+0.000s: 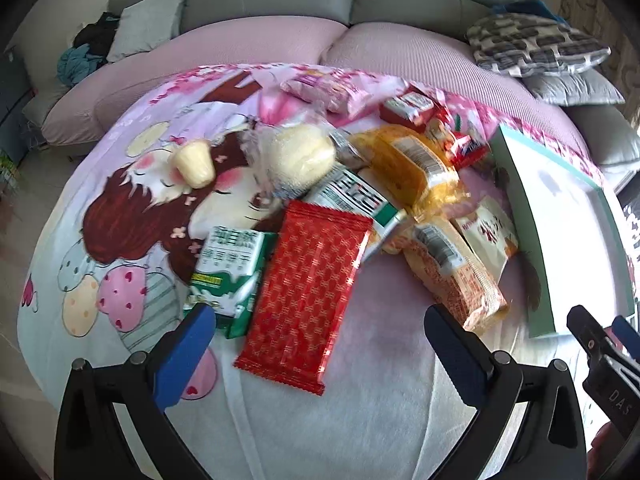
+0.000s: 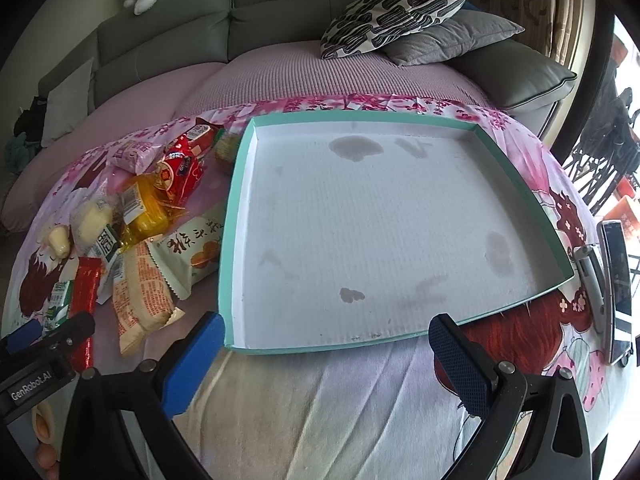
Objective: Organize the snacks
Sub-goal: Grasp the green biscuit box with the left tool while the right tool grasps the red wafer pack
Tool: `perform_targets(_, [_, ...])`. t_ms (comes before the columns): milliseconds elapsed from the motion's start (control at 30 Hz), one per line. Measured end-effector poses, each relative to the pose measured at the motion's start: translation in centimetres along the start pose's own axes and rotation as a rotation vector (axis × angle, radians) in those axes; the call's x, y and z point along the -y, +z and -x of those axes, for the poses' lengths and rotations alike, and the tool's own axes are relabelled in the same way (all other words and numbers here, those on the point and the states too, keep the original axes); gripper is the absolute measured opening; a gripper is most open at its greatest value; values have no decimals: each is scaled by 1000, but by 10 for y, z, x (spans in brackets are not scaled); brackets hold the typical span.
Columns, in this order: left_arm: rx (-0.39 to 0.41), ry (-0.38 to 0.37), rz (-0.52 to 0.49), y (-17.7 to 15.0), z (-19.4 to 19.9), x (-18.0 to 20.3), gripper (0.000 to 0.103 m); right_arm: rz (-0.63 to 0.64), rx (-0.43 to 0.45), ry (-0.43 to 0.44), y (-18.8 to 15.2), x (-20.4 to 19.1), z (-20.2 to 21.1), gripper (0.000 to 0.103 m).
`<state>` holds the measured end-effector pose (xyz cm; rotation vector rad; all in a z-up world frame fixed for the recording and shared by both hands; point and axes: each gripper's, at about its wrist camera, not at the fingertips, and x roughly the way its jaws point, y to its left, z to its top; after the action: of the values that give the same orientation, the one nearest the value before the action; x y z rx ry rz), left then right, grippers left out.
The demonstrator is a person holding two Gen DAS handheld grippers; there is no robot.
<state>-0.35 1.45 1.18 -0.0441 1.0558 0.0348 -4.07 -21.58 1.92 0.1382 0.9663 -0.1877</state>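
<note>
A pile of snacks lies on a cartoon-print cloth (image 1: 132, 184): a red patterned packet (image 1: 308, 292), a green-and-white milk carton (image 1: 228, 272), a yellow bag (image 1: 412, 168), a clear-wrapped pale bun (image 1: 300, 156), a small pale cup (image 1: 192, 164) and an orange-print packet (image 1: 452, 272). My left gripper (image 1: 320, 320) is open and empty, just short of the red packet. A shallow teal-rimmed tray (image 2: 236, 216) with a white stained floor holds nothing. My right gripper (image 2: 324, 332) is open and empty at the tray's near edge. The snack pile (image 2: 136, 216) lies left of the tray.
A sofa with pink seat covers (image 1: 256, 44) stands behind the cloth. Patterned and grey cushions (image 2: 404, 12) lie at the back right. A phone (image 2: 618, 288) and a silver object (image 2: 592, 280) lie right of the tray. Red packets (image 1: 412, 108) and a pink packet (image 1: 320, 92) lie at the far side of the pile.
</note>
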Motion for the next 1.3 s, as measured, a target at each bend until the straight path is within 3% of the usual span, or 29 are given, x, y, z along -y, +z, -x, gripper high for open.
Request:
perform_targets(200, [47,1,91,8,22,-36,103,34,46,32,5,-17,17,103])
perform_targets(600, [-32,16,144,10,-3,-74,103,147,33,224,3,-95,13,100])
perform_targets(700, [-56,16,150,12,-12,-80,97,166,16,236,2,-108,7,94])
perform_targets(867, [-51,-2,124,19,-17,-82,93,178,28,274,3,-123,10,92])
perform_targets(1100, [-124,-74,101,22,-44,-83,62,214,36,261,4,-151,9,88])
perform_targets(1200, [-130,-126,118,21,-49,-90,42,224,29,248,3,-158,7,87])
perform_targets(1300, [-119,-139,120,21,-49,-97,41,229,19,244,2,-164,5,84])
